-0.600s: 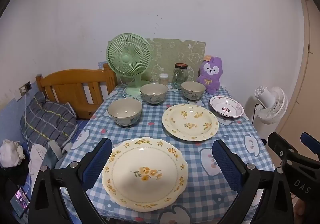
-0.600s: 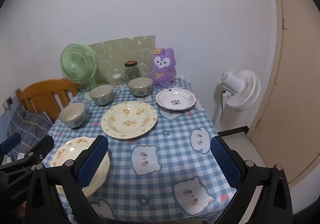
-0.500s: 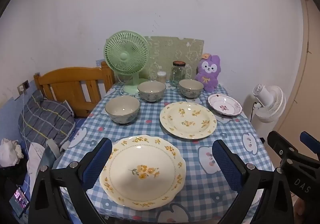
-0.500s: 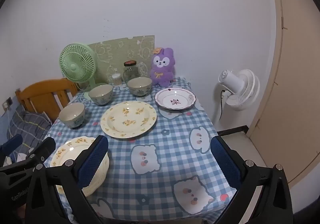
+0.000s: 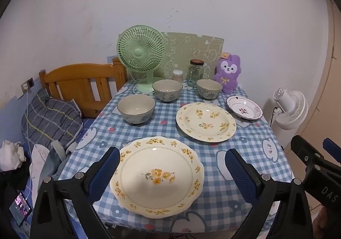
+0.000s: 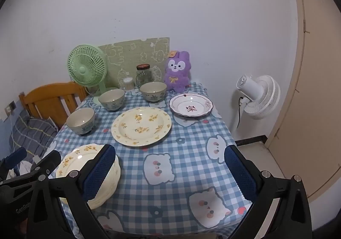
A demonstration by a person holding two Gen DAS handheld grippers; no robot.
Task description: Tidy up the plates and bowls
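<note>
A table point(image 5: 251, 177) under a blue checked cloth is carrying three plates and three bowls, all placed here relative to the green fan point(image 5: 141, 54) at its far edge. The scalloped yellow-flower plate point(image 5: 157, 175) is lying nearest the viewer, well in front of the fan. The round yellow-flower plate point(image 5: 205, 121) is sitting in front and right of the fan. The small white plate point(image 5: 245, 108) is lying further right. The nearest bowl point(image 5: 136, 109) is standing in front of the fan; the middle bowl point(image 5: 167, 89) and right bowl point(image 5: 209, 88) are standing just right of its base.

All look like glazed ceramic: likely stiff, heavy, slippery and breakable. Rims are probably the best places to grip.

The left hand-held gripper point(image 5: 170, 173) is hovering wide apart over the scalloped plate, holding nothing. The right hand-held gripper point(image 6: 170, 172) is equally wide, empty.
</note>
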